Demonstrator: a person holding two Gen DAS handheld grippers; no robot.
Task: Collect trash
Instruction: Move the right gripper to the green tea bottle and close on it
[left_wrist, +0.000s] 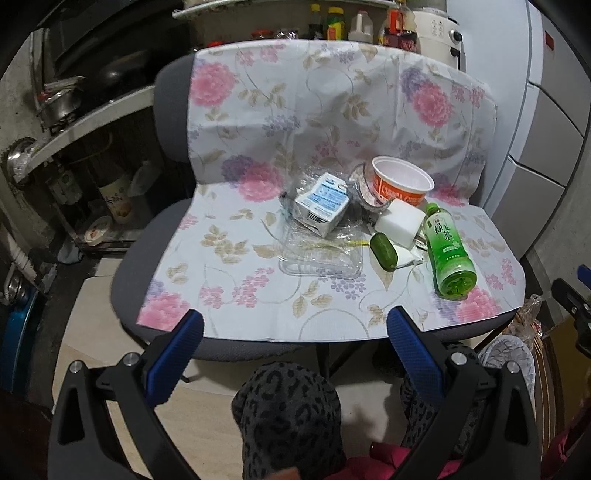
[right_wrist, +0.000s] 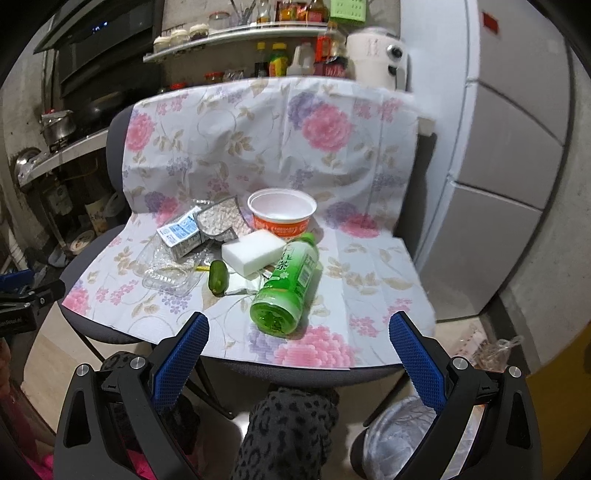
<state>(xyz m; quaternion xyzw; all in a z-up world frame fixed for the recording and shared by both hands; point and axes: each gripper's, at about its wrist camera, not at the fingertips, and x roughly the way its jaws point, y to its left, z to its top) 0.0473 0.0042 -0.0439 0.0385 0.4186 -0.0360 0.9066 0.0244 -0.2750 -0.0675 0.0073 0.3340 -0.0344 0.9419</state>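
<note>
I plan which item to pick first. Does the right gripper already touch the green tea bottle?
Apart. In the right wrist view, the open right gripper sits short of the green tea bottle, with floral cloth visible between its fingertips and the bottle.

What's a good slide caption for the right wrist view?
Open right gripper faces a cloth-covered chair holding a green tea bottle, orange cup, white sponge and milk carton.

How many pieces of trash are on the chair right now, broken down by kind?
Green tea bottle, lying on its side: 1
Orange and white cup: 1
Milk carton: 1
Clear plastic tray: 1
White foam block: 1
Small green piece: 1
Foil pouch: 1
Crumpled white wrapper beside the bottle: 1
Total: 8
</note>
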